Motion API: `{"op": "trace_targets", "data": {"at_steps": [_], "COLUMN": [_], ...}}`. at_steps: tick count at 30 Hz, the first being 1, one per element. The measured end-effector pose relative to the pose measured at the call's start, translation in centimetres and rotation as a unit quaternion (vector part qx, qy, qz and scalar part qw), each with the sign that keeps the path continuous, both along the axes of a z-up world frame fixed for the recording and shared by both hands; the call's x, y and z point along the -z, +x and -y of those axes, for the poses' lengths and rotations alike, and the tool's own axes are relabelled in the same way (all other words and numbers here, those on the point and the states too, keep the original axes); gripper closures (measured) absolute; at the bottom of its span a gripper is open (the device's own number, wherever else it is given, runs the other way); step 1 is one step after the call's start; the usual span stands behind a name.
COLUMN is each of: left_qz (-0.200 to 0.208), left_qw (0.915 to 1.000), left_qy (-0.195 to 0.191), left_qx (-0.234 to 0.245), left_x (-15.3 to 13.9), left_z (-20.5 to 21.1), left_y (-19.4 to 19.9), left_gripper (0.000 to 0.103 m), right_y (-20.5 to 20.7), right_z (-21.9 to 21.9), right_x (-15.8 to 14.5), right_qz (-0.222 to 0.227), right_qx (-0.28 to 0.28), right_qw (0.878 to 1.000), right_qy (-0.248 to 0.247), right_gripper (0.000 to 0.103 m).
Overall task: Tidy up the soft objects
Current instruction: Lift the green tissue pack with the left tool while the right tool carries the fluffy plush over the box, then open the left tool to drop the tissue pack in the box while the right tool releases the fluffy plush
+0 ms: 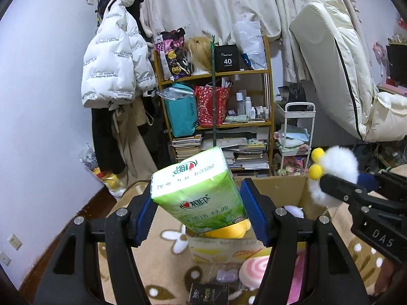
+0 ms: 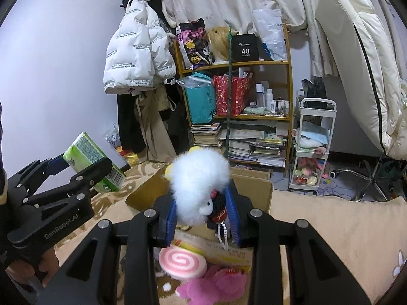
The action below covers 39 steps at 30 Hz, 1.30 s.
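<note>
My left gripper (image 1: 197, 209) is shut on a green tissue pack (image 1: 197, 190) and holds it tilted above the open cardboard box (image 1: 279, 190). The pack also shows at the left of the right wrist view (image 2: 89, 157). My right gripper (image 2: 203, 217) is shut on a fluffy white plush toy (image 2: 199, 178) with yellow pompoms and a bead string, held over the box (image 2: 254, 185). The toy shows at the right of the left wrist view (image 1: 335, 167). A yellow plush (image 1: 229, 231) lies in the box under the pack.
A pink swirl cushion (image 2: 182, 261) and a pink plush (image 2: 216, 284) lie on the beige patterned blanket (image 2: 330, 228) in front of the box. A cluttered bookshelf (image 2: 254, 89), a white trolley (image 2: 313, 147) and hanging jackets (image 2: 137, 58) stand behind.
</note>
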<state>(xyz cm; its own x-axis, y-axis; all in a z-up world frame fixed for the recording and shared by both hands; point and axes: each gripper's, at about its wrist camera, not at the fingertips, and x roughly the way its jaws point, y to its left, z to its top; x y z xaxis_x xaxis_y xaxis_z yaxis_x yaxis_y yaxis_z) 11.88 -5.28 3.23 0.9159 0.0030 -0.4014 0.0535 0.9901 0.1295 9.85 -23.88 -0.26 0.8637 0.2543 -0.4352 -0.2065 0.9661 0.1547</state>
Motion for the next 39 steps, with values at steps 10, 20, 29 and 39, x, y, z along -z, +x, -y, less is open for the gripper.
{"op": "trace_targets", "data": {"at_steps": [10, 20, 29, 39], "left_qz": [-0.013, -0.034, -0.065, -0.105], "left_qw": [0.9999, 0.9992, 0.9978, 0.9937], "left_qy": [0.005, -0.015, -0.008, -0.038], "left_qx": [-0.005, -0.015, 0.005, 0.01], "left_x": [1.7, 3.9, 5.9, 7.2], "left_z": [0.0, -0.6, 0.3, 0.2], "left_y": [3.8, 6.1, 7.3, 8.7], "left_gripper": [0.04, 0.039, 0.039, 0.039], "right_y": [3.4, 5.6, 6.0, 6.2], "right_z": [-0.1, 0.1, -0.5, -1.2], "right_x": [1.1, 3.0, 4.4, 5.7], "right_qz": [-0.002, -0.024, -0.032, -0.062], "right_qx": [0.004, -0.001, -0.003, -0.005], "right_qw": [1.0, 1.0, 0.999, 0.996], "right_qy": [-0.013, -0.002, -0.038, -0.057], "right_gripper": [0.067, 0.067, 0.066, 0.066]}}
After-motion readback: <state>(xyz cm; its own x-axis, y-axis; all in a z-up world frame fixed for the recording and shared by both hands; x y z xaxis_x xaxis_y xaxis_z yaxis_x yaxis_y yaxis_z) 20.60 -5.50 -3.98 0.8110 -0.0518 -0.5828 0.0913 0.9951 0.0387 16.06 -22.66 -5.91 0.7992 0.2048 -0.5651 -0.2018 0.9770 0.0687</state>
